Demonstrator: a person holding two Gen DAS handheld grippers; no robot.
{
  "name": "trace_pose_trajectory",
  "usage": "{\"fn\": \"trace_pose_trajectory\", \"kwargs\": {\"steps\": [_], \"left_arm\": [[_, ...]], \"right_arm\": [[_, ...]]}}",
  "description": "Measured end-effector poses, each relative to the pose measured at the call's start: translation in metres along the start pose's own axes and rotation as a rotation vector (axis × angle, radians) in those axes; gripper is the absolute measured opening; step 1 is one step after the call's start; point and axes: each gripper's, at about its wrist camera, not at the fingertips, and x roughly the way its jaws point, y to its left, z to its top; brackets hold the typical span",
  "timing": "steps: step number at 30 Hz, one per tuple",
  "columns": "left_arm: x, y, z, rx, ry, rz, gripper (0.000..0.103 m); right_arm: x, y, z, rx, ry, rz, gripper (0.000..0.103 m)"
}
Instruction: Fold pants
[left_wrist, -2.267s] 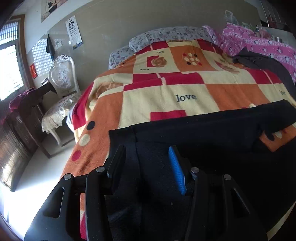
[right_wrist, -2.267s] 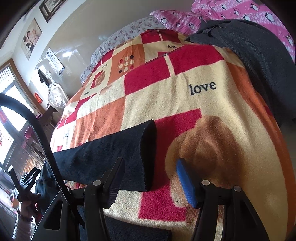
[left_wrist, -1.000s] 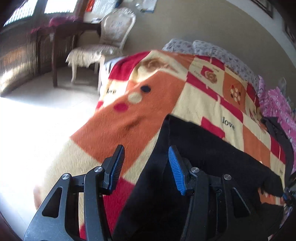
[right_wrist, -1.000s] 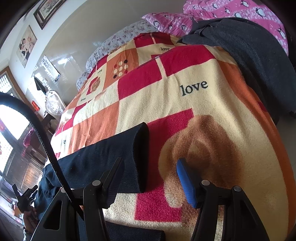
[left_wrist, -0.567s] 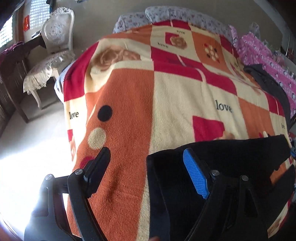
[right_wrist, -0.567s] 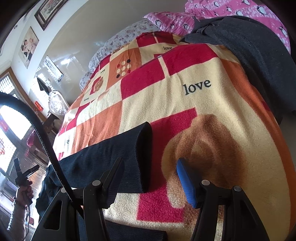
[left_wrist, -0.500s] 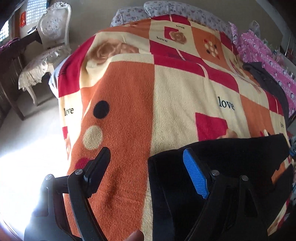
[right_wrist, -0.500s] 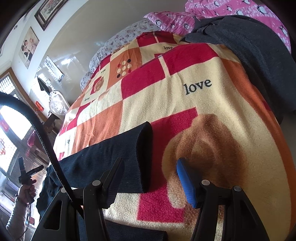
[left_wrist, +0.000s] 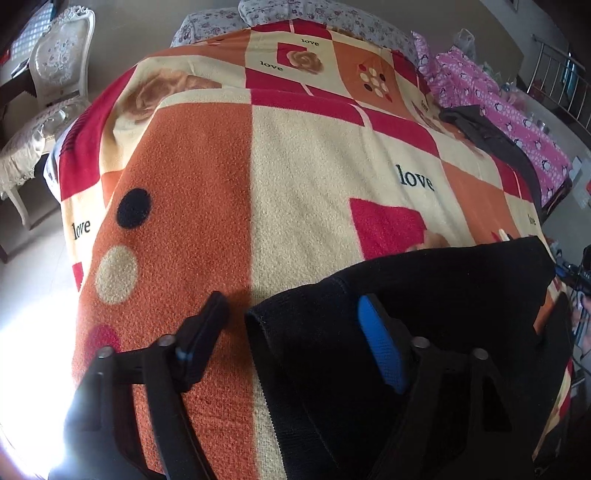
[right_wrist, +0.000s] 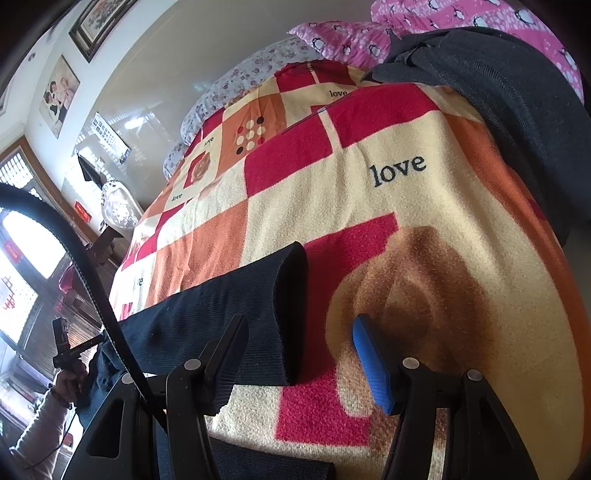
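Dark navy pants (left_wrist: 424, 295) lie flat on a checked orange, red and cream blanket (left_wrist: 295, 184) near the bed's front edge. In the left wrist view my left gripper (left_wrist: 291, 321) is open over the waistband corner, one finger on the blanket, the blue-padded one over the cloth. In the right wrist view one pant leg (right_wrist: 221, 306) ends in a cuff just ahead. My right gripper (right_wrist: 299, 343) is open around that cuff's corner, holding nothing. A second leg end (right_wrist: 273, 461) shows at the bottom.
A dark grey garment (right_wrist: 498, 92) and pink penguin bedding (right_wrist: 443, 26) lie at the bed's far right. A white chair (left_wrist: 48, 92) stands left of the bed. Floral pillows (left_wrist: 295, 14) are at the head. A cable (right_wrist: 74, 258) crosses the right wrist view.
My left gripper swung round from the floor side to face the bed, opened wider and dropped closer to the waistband corner. My right gripper has barely moved.
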Motion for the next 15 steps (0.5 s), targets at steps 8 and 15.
{"fn": "trace_pose_trajectory", "kwargs": {"steps": [8,15], "left_arm": [[-0.014,-0.020,-0.006,0.038,-0.081,0.063,0.011],[-0.012,-0.033,-0.010,0.082,-0.095,0.211,0.011]], "right_arm": [[0.000,0.000,0.000,-0.001,-0.001,-0.002,0.057],[-0.003,0.000,0.001,0.021,-0.018,-0.007,0.057]]}}
